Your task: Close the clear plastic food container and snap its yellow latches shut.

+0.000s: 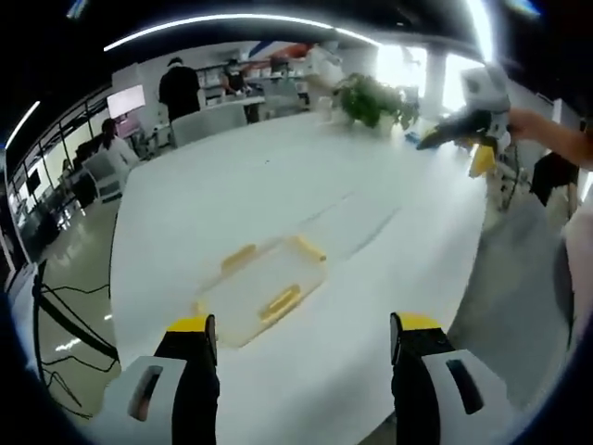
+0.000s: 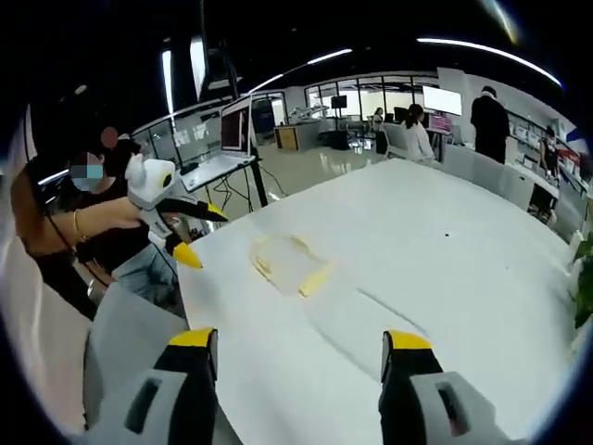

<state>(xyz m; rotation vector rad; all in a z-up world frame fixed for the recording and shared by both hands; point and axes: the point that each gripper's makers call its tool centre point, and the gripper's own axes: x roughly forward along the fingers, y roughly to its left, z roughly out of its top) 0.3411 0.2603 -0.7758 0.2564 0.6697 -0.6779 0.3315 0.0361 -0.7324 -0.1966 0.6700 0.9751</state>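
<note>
The clear plastic container [image 1: 259, 289] lies flat on the white table [image 1: 232, 185], with yellow latches along its sides. My left gripper [image 1: 304, 324] is open just short of it, its yellow-tipped jaws standing wide apart with nothing between them. In the right gripper view the container [image 2: 289, 264] lies further out, and my right gripper [image 2: 299, 339] is open well short of it. The right gripper [image 1: 459, 148] hangs in a hand over the table's far right side. The left gripper [image 2: 202, 235] is held at the table's left edge, jaws spread. I cannot tell whether the lid is fully down.
A potted plant [image 1: 375, 100] stands at the table's far end. Office chairs [image 1: 208, 122] and people at desks lie beyond it. A person [image 2: 83, 213] sits at the left table edge. A laptop [image 2: 222, 153] stands on a stand behind.
</note>
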